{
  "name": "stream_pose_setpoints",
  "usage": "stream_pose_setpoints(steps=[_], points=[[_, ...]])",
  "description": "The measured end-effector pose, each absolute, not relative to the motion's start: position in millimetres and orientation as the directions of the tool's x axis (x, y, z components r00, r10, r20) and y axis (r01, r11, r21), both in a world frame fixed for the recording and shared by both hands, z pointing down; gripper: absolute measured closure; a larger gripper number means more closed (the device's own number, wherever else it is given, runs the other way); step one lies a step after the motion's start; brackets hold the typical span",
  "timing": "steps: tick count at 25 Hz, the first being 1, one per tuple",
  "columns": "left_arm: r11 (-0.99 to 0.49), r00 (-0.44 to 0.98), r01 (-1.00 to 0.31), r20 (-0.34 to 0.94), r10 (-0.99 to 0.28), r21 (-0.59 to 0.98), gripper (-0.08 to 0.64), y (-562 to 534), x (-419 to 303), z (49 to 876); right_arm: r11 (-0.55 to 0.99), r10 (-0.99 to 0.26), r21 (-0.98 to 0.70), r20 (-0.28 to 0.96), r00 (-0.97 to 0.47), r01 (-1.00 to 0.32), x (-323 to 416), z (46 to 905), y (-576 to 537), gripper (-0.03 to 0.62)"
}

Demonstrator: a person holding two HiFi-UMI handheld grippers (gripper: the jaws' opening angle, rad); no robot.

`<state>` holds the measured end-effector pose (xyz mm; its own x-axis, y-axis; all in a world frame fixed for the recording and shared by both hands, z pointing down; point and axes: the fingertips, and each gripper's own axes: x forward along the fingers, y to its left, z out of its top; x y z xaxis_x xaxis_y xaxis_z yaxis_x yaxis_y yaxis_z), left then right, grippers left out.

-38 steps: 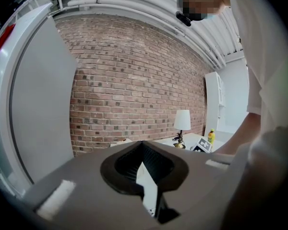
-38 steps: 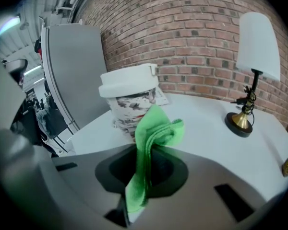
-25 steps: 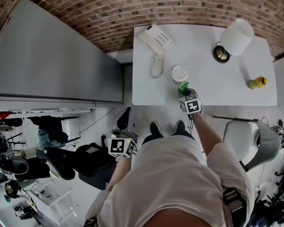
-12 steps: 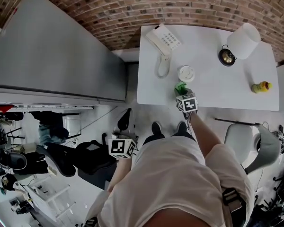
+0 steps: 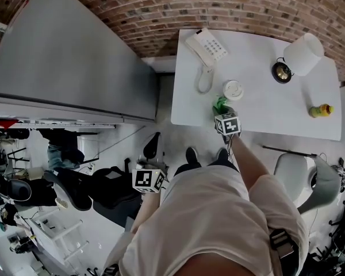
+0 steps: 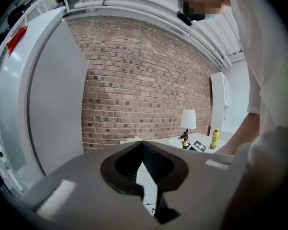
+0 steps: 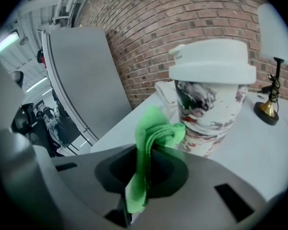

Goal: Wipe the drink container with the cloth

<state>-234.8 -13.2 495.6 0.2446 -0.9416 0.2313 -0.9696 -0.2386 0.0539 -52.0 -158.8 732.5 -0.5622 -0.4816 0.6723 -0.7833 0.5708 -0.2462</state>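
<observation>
The lidded paper cup (image 5: pixel 233 89) stands near the front edge of the white table (image 5: pixel 264 105), a little ahead of the right gripper (image 5: pixel 222 110). In the right gripper view it fills the middle of the picture, upright, with its white lid on and a mottled print round its side (image 7: pixel 211 104).

The right gripper (image 7: pixel 143 174) is pinching the green cloth (image 7: pixel 151 143), whose bunched top sticks out past the jaws and reaches the cup's lower left side. We cannot tell whether the cloth is touching the cup or is just short of it. We judge this to be the approach, or the very start of the wipe.

The left gripper (image 5: pixel 148 179) hangs low by our hip, well apart from the table. Its jaws are drawn together at the tips, with nothing between them (image 6: pixel 146 169).

The next move calls for pressing the cloth onto the cup wall and sweeping round it. The cup looks light and nothing steadies it, so a hard push could slide or tip it. We think a gentle stroke would serve, or the left gripper could come up to brace it.

The table also carries a white telephone (image 5: pixel 206 46), a lamp (image 5: pixel 303 55) and a small yellow bottle (image 5: pixel 321 110), all well apart from the cup. Behind it runs a brick wall (image 5: pixel 218 7), and a tall grey cabinet (image 5: pixel 75 68) stands to its left.
</observation>
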Motion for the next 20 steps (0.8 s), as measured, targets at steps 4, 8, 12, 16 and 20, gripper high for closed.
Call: stream_pose_setpoints(steps=[4,8,12,16,20], points=[[-0.250,0.257,-0.966,0.227,-0.939,0.059,0.551,-15.6,-232.4,495.7,0.574,-0.483,-0.240,0.673,-0.560,-0.783,-50.2,729.5,-153.8,0.549],[-0.272,0.280,-0.960,0.223,-0.934,0.067,0.551,-18.8,-226.0,496.2,0.585,-0.481,-0.241,0.665,-0.571,-0.774,-47.5,724.2,-143.1,0.549],[-0.293,0.301,-0.953,0.225,-0.927,0.069,0.551,-22.0,-217.8,497.8,0.575,-0.487,-0.251,0.660,-0.572,-0.779,-37.3,719.7,-131.0,0.549],[-0.324,0.332,-0.943,0.217,-0.918,0.075,0.551,-27.0,-205.9,496.6,0.545,-0.502,-0.254,0.664,-0.554,-0.799,-16.5,717.7,-121.8,0.549],[-0.349,0.357,-0.934,0.213,-0.909,0.078,0.551,-31.6,-192.8,497.6,0.506,-0.531,-0.246,0.667,-0.523,-0.827,12.2,716.8,-119.9,0.549]])
